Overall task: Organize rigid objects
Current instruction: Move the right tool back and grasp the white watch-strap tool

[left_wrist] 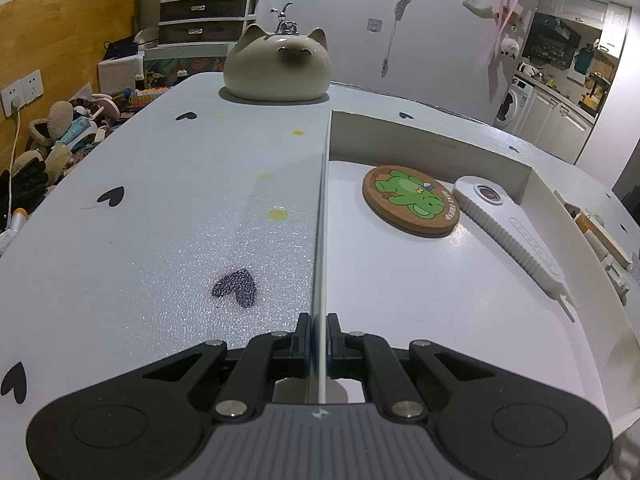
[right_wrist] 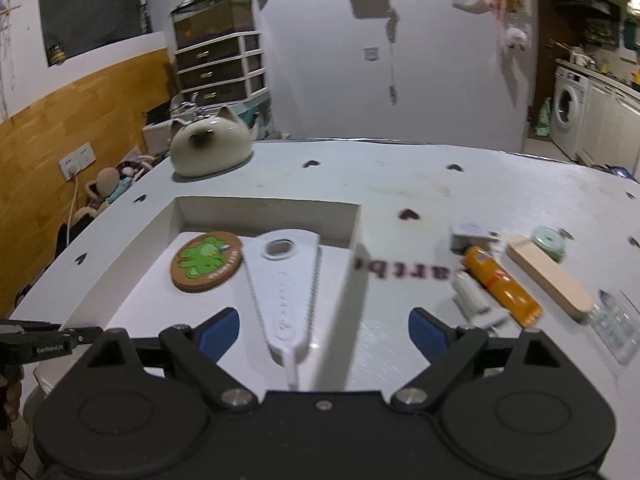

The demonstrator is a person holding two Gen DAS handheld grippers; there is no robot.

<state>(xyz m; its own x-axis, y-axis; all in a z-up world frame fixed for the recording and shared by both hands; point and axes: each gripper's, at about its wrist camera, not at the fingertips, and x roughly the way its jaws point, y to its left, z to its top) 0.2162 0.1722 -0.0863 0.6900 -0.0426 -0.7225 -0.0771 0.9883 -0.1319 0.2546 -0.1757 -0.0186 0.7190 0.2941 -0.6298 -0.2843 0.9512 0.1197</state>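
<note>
The left gripper (left_wrist: pixel 319 344) pinches the thin left wall of the white box (left_wrist: pixel 325 168); inside lie a round cork coaster (left_wrist: pixel 412 200) (green frog print) and a ribbed white plastic opener (right_wrist: pixel 282 284). The right gripper (right_wrist: pixel 324 330) hangs spread and empty, with an orange tube (right_wrist: pixel 502 286) and a pale wooden block (right_wrist: pixel 546 276) on the tabletop beyond it.

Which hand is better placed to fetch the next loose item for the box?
Right. Its tool is open and empty, with the orange tube just ahead. The left tool is shut on the white box wall.
</note>
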